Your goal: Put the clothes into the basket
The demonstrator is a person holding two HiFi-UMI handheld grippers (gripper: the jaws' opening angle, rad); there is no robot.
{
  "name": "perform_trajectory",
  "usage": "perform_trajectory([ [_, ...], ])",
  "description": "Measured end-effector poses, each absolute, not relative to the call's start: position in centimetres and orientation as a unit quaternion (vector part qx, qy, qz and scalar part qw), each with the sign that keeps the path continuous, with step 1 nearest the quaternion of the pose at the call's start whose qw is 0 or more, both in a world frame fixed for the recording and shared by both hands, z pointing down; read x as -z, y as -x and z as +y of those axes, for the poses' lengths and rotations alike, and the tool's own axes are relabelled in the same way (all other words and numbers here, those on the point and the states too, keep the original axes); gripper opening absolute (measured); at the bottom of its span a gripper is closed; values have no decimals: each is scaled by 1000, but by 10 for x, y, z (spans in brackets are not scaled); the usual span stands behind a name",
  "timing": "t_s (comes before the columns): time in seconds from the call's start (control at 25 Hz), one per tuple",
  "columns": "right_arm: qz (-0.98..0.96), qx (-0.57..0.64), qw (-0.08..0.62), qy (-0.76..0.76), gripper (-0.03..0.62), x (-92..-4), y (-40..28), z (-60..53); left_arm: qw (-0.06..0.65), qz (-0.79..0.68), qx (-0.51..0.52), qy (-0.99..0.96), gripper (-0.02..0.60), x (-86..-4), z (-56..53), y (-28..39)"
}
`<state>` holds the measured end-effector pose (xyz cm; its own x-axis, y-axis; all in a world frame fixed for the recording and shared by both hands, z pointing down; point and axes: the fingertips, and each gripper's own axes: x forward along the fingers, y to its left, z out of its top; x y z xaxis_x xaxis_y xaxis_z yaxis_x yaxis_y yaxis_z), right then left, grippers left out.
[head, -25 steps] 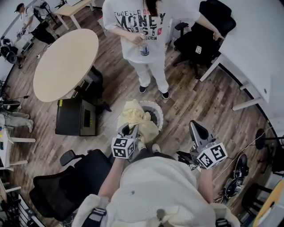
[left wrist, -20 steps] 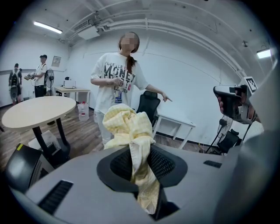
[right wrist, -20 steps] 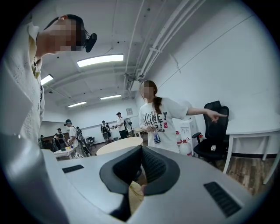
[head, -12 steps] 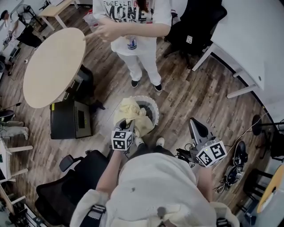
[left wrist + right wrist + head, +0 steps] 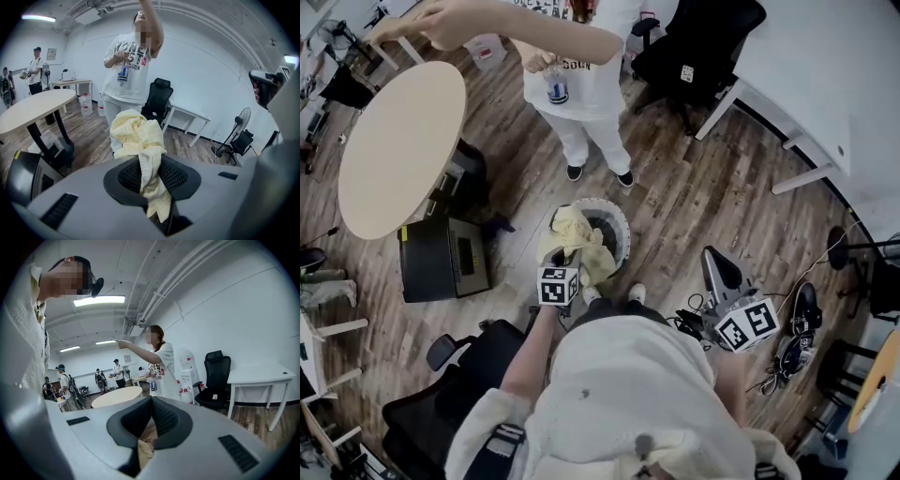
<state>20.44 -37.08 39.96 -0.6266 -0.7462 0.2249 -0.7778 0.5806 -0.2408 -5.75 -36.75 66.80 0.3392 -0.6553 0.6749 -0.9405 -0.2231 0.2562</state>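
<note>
Fingers [image 5: 129, 177] of the left gripper [image 5: 152, 180] are clamping a strip of the yellow cloth [image 5: 138, 136], and the rest of it is bunching up above the tips. In the head view, this gripper [image 5: 566, 259] is holding the cloth [image 5: 577, 239] over the left side of the round white basket [image 5: 625, 230]; whether it is touching the rim is not clear. Pads of the right gripper [image 5: 151, 416] are pressing together with nothing held, and it [image 5: 715, 258] is hanging well to the basket's right.

Wood planks are covering the floor [image 5: 694, 206]. A round beige table [image 5: 398, 145], a black case [image 5: 441, 262], a black office chair [image 5: 694, 47] and a white desk [image 5: 825, 75] are standing around. A standing person [image 5: 572, 84] is stretching one arm out; the shirt print is showing "MONEY" in part and "SOON" below. Square markers are showing on both gripper cubes.
</note>
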Motion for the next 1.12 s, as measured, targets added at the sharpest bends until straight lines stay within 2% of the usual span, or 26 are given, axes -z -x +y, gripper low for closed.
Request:
perform_trajectory([
  [1.12,-861,-172,57,-475,8,-416,-226,-375,350,-439,-349,-750,107,-777,-402,27],
])
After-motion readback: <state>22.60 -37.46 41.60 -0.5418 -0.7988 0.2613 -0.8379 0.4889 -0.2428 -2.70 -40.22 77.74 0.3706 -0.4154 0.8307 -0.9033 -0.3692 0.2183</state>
